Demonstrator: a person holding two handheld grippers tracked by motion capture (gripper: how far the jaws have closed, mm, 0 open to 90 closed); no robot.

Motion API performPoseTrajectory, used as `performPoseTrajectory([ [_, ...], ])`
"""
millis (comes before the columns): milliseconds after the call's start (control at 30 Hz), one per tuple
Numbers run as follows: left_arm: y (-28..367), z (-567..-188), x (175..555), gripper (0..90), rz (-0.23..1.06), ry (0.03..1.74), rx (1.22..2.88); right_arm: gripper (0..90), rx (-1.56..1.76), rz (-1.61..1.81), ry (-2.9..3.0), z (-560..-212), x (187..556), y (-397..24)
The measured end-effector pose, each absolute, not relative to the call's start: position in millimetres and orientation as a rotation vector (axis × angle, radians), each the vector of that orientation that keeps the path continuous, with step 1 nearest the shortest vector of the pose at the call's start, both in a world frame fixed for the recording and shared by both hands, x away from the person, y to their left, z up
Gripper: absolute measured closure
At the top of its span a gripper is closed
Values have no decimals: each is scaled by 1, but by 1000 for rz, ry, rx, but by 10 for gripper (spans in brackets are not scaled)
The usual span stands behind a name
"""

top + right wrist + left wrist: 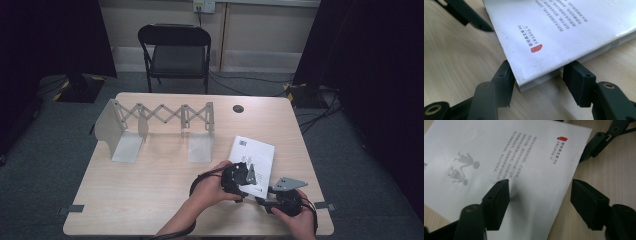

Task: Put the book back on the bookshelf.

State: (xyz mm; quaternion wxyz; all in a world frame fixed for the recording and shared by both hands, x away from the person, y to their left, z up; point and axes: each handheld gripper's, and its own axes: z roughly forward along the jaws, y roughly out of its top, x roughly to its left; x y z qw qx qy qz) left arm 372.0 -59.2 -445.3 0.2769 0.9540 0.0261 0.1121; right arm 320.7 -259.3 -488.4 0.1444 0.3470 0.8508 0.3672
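White paperback book (252,159) lies flat on worktop (150,190), near-right corner. Left gripper (540,195) spread over its cover; right gripper (536,80) spread around book's corner, not yet pinching. Metal book rack (157,127) stands empty, well apart.

A thin white book (253,158) lies closed and flat near the table's right front, back cover up

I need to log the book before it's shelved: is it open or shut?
Shut. The white book lies flat on the table, back cover up, its pages stacked closed along the edge in the right gripper view.
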Motion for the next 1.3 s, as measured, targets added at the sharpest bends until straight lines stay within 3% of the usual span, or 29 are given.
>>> performPoseTrajectory([
  [300,-64,-447,370,229,325,31,2584,524,1028,1090,2465,-489,319,-263],
  [433,-65,-446,369,150,312,48,2577,554,1029,1120,2431,-482,315,-263],
  [533,-67,-443,368,159,356,23,2583,603,1027,1181,2401,-470,312,-267],
  [767,-68,-443,370,155,462,30,2520,613,1033,1254,2352,-455,313,-265],
  [900,-68,-443,367,264,572,11,2516,612,1048,1266,2351,-454,314,-265],
  [1100,-66,-436,365,382,568,8,2525,603,1039,1279,2339,-452,314,-266],
  [1200,-68,-434,363,410,580,2,2543,530,1060,1255,2342,-456,315,-272],
  [1300,-69,-430,362,448,584,5,2560,520,1072,1188,2348,-464,317,-275],
])
